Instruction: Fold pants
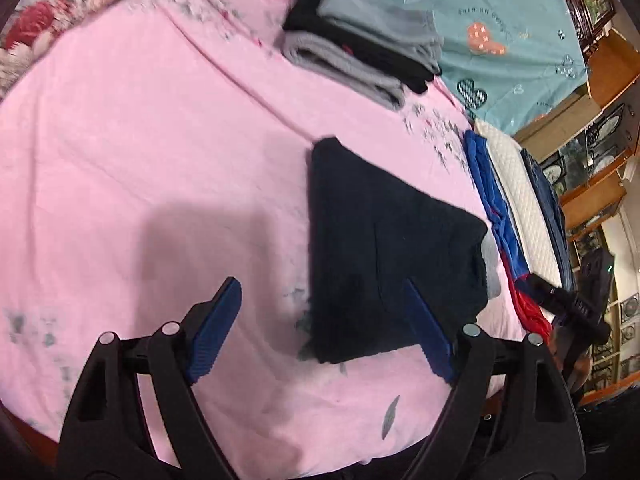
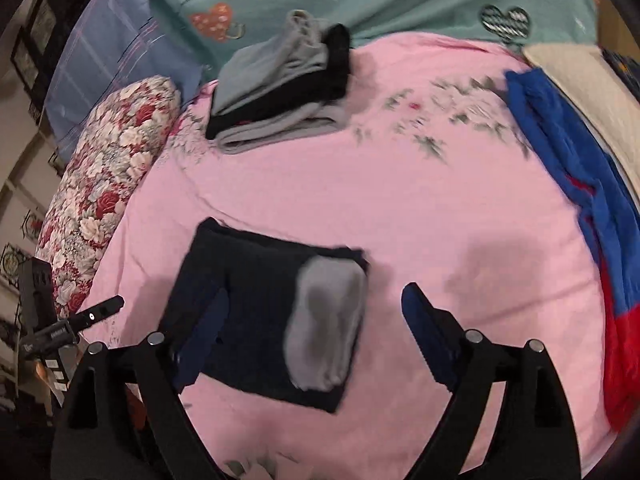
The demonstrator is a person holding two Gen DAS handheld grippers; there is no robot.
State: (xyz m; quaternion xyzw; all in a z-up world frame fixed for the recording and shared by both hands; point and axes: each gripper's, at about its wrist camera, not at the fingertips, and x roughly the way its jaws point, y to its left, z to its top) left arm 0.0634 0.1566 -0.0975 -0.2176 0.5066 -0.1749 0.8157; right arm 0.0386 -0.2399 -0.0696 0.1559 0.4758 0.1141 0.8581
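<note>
Dark navy pants lie folded into a compact rectangle on the pink bedsheet. In the right wrist view the pants show a grey inner waistband at their right end. My left gripper is open and empty, hovering above the sheet with its right finger over the pants' near edge. My right gripper is open and empty above the folded pants, its left finger over the dark cloth.
A stack of folded grey and black clothes lies at the back on the sheet. Blue and red garments and a cream pillow lie along the right edge. A floral bolster lies at the left.
</note>
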